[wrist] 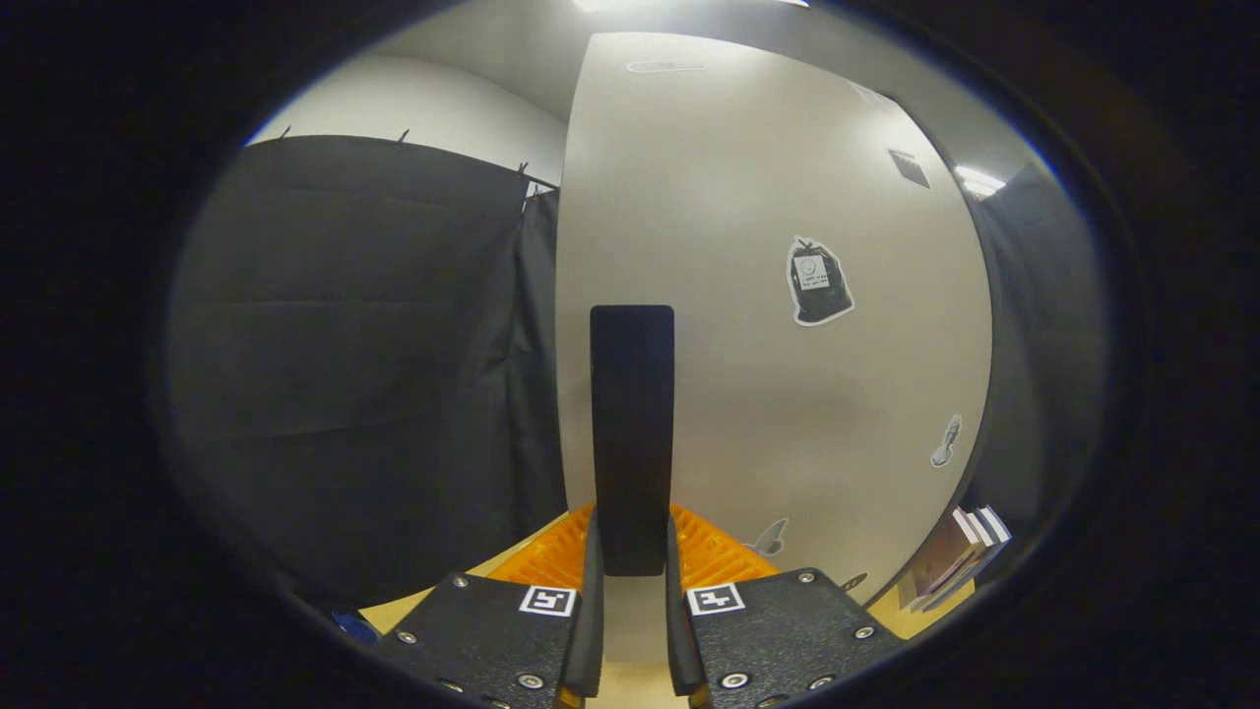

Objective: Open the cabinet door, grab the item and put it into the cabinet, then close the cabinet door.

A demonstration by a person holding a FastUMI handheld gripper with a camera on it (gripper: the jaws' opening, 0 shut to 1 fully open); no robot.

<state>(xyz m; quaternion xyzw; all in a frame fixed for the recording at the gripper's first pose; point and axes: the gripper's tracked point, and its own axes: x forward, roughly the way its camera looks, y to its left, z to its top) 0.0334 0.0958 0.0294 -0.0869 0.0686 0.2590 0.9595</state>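
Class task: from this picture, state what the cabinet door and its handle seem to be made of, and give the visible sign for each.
Cabinet door: probably painted or laminated board, pale grey with a smooth satin sheen; stickers lie flat on it.
Handle: a dark matte bar, plastic or coated metal, I cannot tell which. It stands between the fingers of the gripper, which look closed on it.

- Straight ahead the tall pale grey cabinet door (768, 295) blocks the way, with its black vertical bar handle (632, 433) sitting right between the tongs (632, 591), both fingers pressed against it.
- Left of the door there's open room up to the black cloth wall (354, 364).
- Right of it, a stack of books (960, 556) sits on the tan wooden counter (911, 615), crowding that side.
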